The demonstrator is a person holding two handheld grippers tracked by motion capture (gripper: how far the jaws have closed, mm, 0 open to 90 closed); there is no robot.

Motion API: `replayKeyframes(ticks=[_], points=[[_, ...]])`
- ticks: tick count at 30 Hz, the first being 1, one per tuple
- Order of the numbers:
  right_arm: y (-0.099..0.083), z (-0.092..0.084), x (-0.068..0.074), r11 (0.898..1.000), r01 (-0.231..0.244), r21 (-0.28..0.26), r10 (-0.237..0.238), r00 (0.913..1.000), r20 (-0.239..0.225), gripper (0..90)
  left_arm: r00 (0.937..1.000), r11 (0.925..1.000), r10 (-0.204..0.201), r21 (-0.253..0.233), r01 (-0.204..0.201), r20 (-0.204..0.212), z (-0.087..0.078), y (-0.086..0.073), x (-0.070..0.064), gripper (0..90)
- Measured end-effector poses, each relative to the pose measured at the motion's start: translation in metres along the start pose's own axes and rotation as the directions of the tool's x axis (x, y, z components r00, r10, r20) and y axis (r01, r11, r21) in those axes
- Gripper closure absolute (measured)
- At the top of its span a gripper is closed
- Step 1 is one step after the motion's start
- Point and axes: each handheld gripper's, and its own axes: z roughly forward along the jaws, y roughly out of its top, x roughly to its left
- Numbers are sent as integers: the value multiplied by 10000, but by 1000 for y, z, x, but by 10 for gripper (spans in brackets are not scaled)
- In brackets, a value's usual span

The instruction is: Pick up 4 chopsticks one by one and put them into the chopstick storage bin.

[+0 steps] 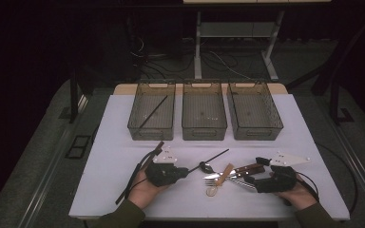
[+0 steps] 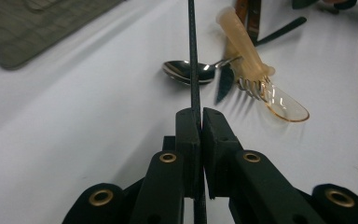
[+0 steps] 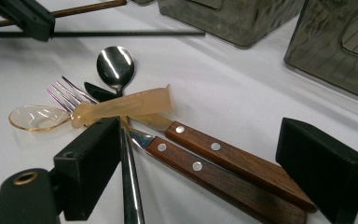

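Low in the frame's centre, the left hand-held gripper [image 2: 200, 116] pinches a thin black chopstick [image 2: 194, 60] at one end, so it may pivot or slip, while the right hand-held gripper [image 3: 205, 154] gapes empty.

Dim room, grey floor [image 1: 38, 156], desk frame [image 1: 199, 42] behind white table [image 1: 285, 123].

The right gripper [image 3: 214, 163] has its two black jaws wide apart, over two wooden-handled knives [image 3: 228, 163] with rivets. A translucent plastic spoon [image 3: 93, 111] lies across a fork [image 3: 67, 93] and beside a metal spoon [image 3: 115, 65]. Far left, the left gripper [image 3: 25, 18] clamps a thin black chopstick [image 3: 121, 33]. Grey bins [image 3: 228, 16] stand behind on the white table [image 3: 242, 93].
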Motion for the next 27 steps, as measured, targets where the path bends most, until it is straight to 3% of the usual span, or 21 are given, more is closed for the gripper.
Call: replayKeyframes(ticks=[27], points=[[0, -1, 0, 10000, -29, -24, 29, 10000, -13, 138, 9944, 9955, -675, -723, 616, -819, -44, -5, 32, 858]])
